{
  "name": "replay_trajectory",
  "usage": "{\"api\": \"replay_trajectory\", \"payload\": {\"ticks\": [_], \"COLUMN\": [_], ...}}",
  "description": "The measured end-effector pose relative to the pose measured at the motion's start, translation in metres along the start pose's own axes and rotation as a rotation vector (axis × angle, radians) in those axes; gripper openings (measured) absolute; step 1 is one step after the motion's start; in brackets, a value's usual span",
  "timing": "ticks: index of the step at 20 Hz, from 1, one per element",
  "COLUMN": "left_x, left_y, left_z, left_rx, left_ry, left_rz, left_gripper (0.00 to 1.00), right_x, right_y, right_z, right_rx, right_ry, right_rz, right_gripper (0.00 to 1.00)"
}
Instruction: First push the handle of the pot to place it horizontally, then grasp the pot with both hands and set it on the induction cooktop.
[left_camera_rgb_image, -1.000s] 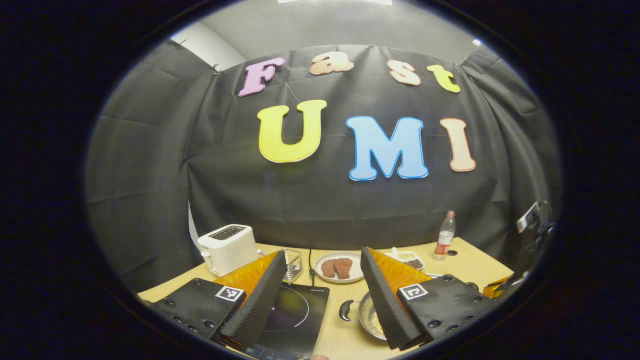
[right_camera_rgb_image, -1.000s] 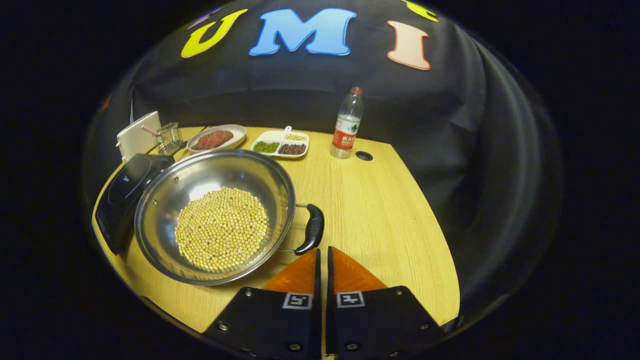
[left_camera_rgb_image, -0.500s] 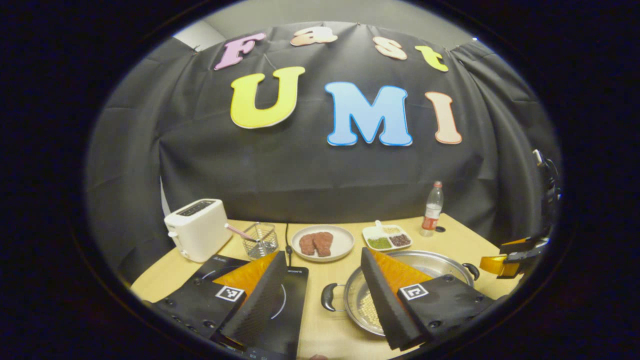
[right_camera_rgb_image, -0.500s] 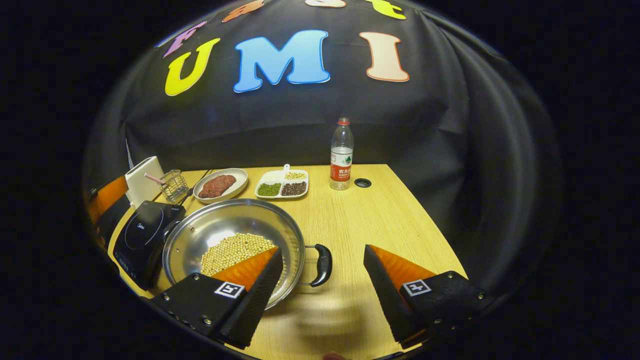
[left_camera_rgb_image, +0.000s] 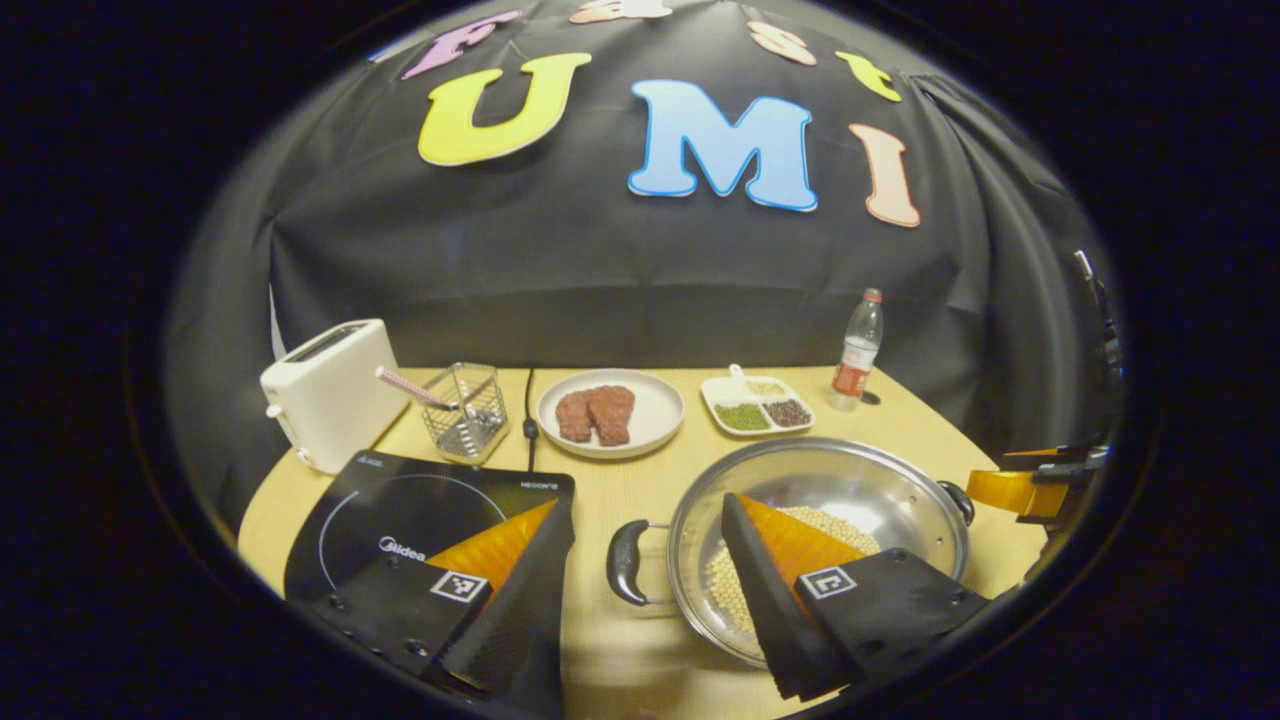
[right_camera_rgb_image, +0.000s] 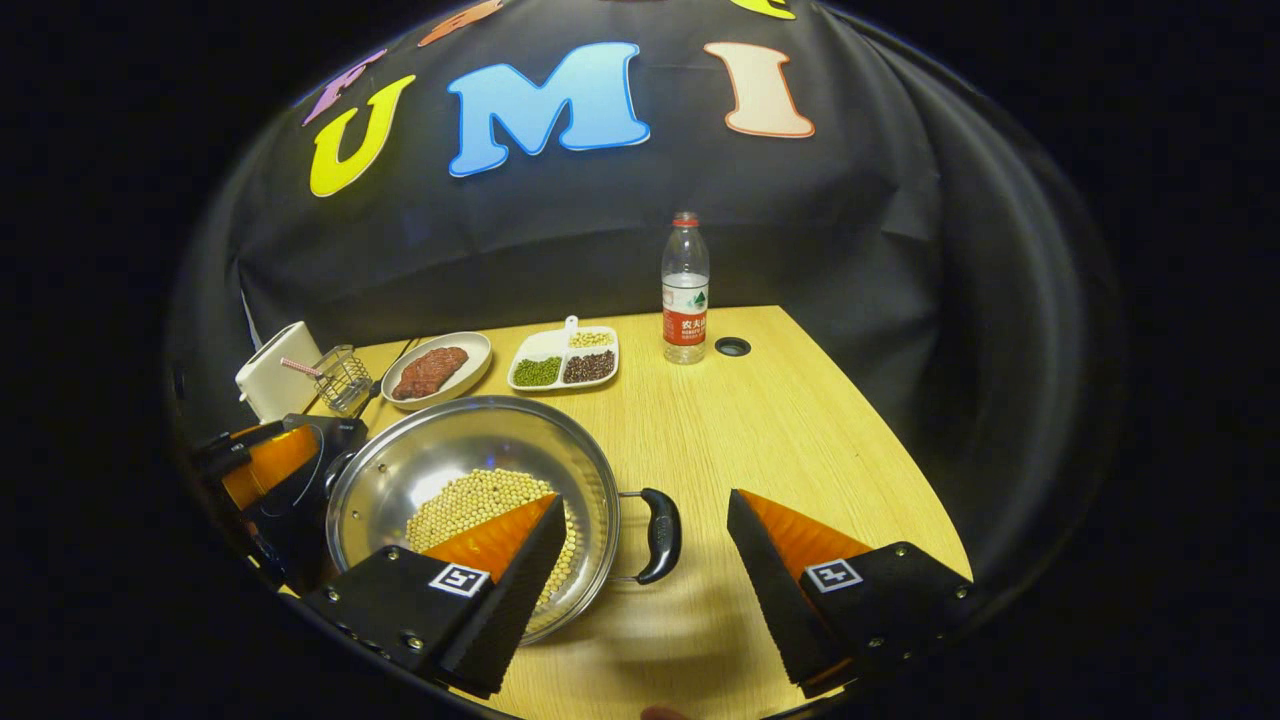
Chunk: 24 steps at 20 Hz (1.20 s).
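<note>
At each handle of the pot (left_camera_rgb_image: 820, 540) we have the left gripper (left_camera_rgb_image: 650, 600) and right gripper (right_camera_rgb_image: 648, 575) spread wide, gripping nothing. If we clamp unevenly, the lift tilts and the soybeans (right_camera_rgb_image: 480, 505) could spill before the induction cooktop (left_camera_rgb_image: 400, 510)

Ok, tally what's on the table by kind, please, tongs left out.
Cookware, pot: 1
Appliances, induction cooktop, toaster: 2
Food dishes, meat plate, divided bean tray: 2
Wire basket: 1
Bottle: 1
Total: 7
</note>
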<state>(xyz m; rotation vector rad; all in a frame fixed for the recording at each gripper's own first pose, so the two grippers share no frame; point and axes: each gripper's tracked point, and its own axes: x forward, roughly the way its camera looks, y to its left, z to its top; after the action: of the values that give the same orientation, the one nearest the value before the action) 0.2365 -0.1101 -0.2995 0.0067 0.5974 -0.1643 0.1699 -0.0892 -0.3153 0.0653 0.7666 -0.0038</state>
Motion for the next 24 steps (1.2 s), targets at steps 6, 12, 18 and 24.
{"api": "replay_trajectory", "payload": {"ticks": [6, 12, 18, 24], "left_x": [0.029, 0.050, 0.060, 0.068], "left_y": [0.002, 0.000, 0.001, -0.003], "left_z": [-0.031, -0.051, -0.064, -0.075], "left_rx": [0.012, 0.021, 0.010, 0.008], "left_ry": [0.094, 0.155, 0.198, 0.227], "left_rz": [-0.015, -0.026, -0.014, -0.017], "left_gripper": [0.95, 1.00, 1.00, 0.99], "right_x": [0.016, 0.036, 0.051, 0.058], "right_y": [0.004, 0.006, 0.005, 0.004], "right_z": [-0.006, -0.015, -0.026, -0.035], "right_rx": [0.000, 0.010, 0.022, 0.042], "right_ry": [0.041, 0.084, 0.124, 0.162], "right_rz": [-0.003, -0.002, -0.004, -0.015], "right_gripper": [0.99, 0.99, 0.99, 0.86]}}
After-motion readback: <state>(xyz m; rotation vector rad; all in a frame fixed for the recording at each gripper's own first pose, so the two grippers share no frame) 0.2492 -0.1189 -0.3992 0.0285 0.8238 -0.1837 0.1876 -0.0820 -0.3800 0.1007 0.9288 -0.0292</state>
